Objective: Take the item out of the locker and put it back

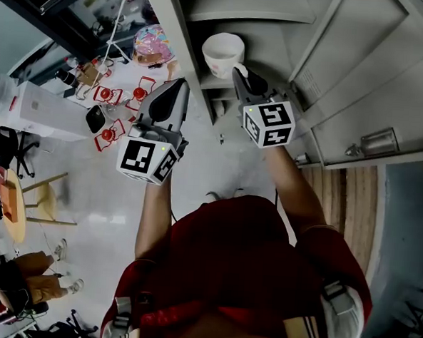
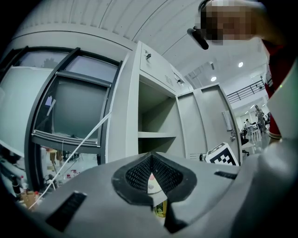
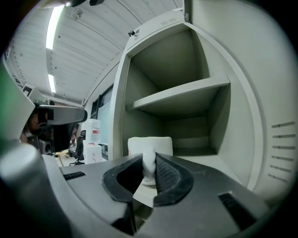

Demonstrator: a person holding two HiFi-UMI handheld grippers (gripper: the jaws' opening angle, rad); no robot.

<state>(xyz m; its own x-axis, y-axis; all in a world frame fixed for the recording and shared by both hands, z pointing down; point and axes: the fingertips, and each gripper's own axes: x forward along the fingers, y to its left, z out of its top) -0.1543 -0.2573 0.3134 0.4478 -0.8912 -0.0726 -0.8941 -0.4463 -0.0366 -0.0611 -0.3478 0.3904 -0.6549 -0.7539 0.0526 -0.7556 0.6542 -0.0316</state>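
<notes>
A white mug [image 1: 222, 55] hangs at the mouth of the open grey locker [image 1: 263, 28], just above its lower floor. My right gripper [image 1: 237, 73] is shut on the mug's handle [image 3: 148, 163], and the mug's body [image 3: 150, 143] shows beyond the jaws, in front of the locker's shelf [image 3: 186, 96]. My left gripper [image 1: 179, 84] hangs to the left of the locker, outside it, with its jaws together and nothing between them. In the left gripper view the black pads [image 2: 135, 175] meet, and the locker [image 2: 156, 135] stands ahead to the right.
The locker's door [image 1: 373, 103] stands open at the right, with a metal latch [image 1: 374, 142]. White boxes [image 1: 36, 107] and small red items [image 1: 123, 95] lie on the floor at the left. Further left are a wooden stool [image 1: 45, 201] and a seated person [image 1: 33, 275].
</notes>
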